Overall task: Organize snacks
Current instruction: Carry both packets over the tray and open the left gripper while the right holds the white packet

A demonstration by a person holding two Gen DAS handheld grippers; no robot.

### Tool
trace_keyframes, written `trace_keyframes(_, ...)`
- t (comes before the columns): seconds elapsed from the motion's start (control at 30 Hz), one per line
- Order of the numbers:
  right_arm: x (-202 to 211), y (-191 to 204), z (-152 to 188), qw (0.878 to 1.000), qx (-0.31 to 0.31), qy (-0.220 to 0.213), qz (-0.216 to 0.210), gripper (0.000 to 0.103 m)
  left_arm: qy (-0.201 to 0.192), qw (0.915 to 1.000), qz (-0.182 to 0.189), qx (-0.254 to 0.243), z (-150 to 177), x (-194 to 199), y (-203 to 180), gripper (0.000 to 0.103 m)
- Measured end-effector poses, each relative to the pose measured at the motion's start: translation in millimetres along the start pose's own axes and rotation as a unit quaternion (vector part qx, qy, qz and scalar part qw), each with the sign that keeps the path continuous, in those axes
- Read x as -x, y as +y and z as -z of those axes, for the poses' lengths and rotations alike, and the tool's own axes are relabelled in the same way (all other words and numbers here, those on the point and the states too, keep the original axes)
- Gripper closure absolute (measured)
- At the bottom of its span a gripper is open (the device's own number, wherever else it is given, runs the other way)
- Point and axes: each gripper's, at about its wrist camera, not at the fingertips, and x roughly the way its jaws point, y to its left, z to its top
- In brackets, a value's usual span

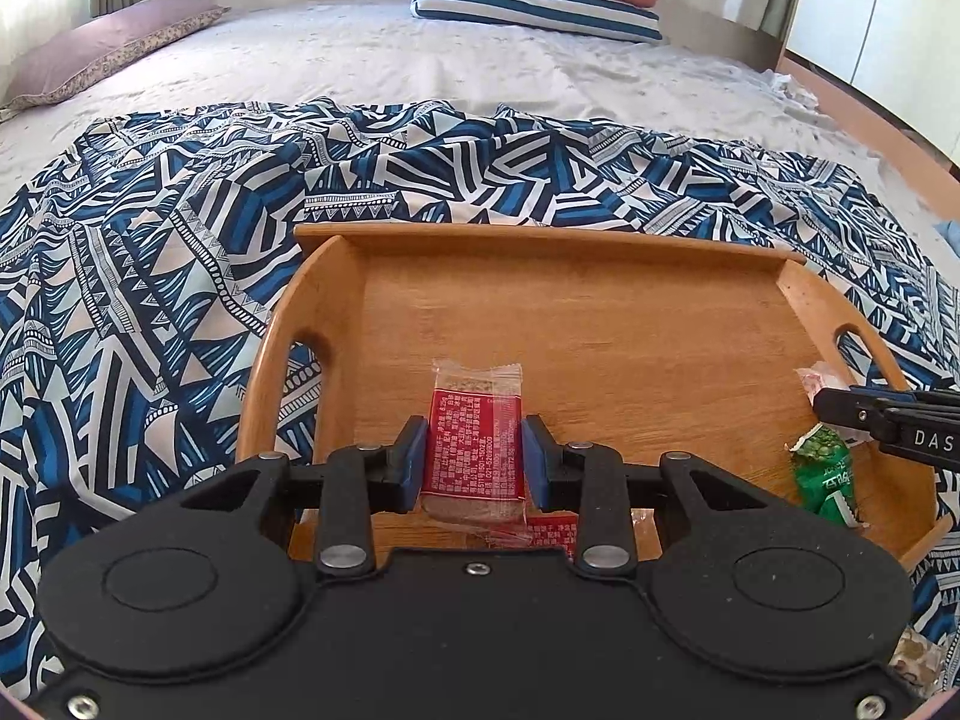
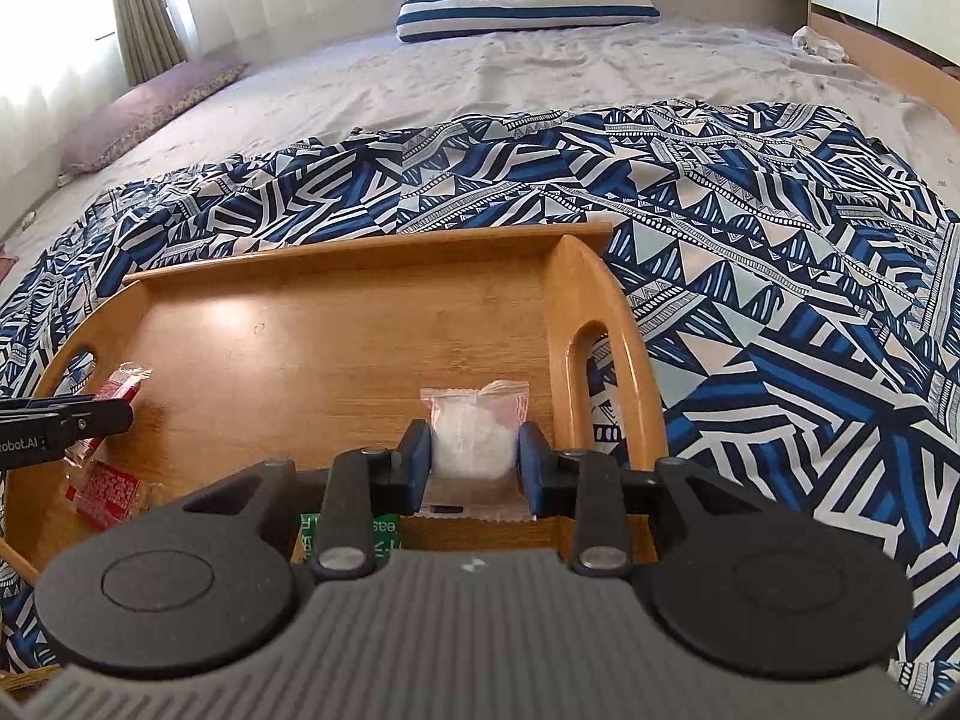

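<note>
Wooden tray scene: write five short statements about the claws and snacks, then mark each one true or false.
1. The left claw holds a red snack packet. True.
2. The right claw is empty. False: its fingers close on a white snack packet.
3. The wooden tray sits on a blue patterned cloth. True.
4. A green snack packet lies on the cloth outside the tray. False: it lies inside the tray, near its right end.
5. Both claws are over the bare grey sheet, away from the tray. False: both are over the tray, the left near its left half, the right by its right handle.
</note>
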Motion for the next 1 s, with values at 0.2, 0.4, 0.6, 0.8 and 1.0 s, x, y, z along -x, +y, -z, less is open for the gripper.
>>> trace_keyframes(0.2, 0, -1, 0, 1.000, -0.001, -0.002, -0.001, 0.068, 0.001, 1.0000, -0.003, -0.002, 3, -3, -1, 0.071)
trace_keyframes(0.4, 0, -1, 1, 1.000, -0.003, -0.002, -0.001, 0.068, 0.000, 1.0000, -0.003, -0.007, 3, -3, -2, 0.071)
trace_keyframes(0.6, 2, -1, 1, 1.000, -0.004, -0.003, -0.003, 0.062, 0.001, 1.0000, -0.001, 0.000, 2, -2, -1, 0.068)
trace_keyframes(0.8, 24, -1, 3, 0.999, -0.008, -0.028, -0.030, 0.041, -0.022, 0.9997, 0.014, 0.003, 4, 19, 2, 0.027)
trace_keyframes(1.0, 60, 5, 16, 0.997, 0.029, -0.057, -0.044, 0.030, -0.061, 0.9976, 0.010, -0.031, 15, 59, -3, 0.012)
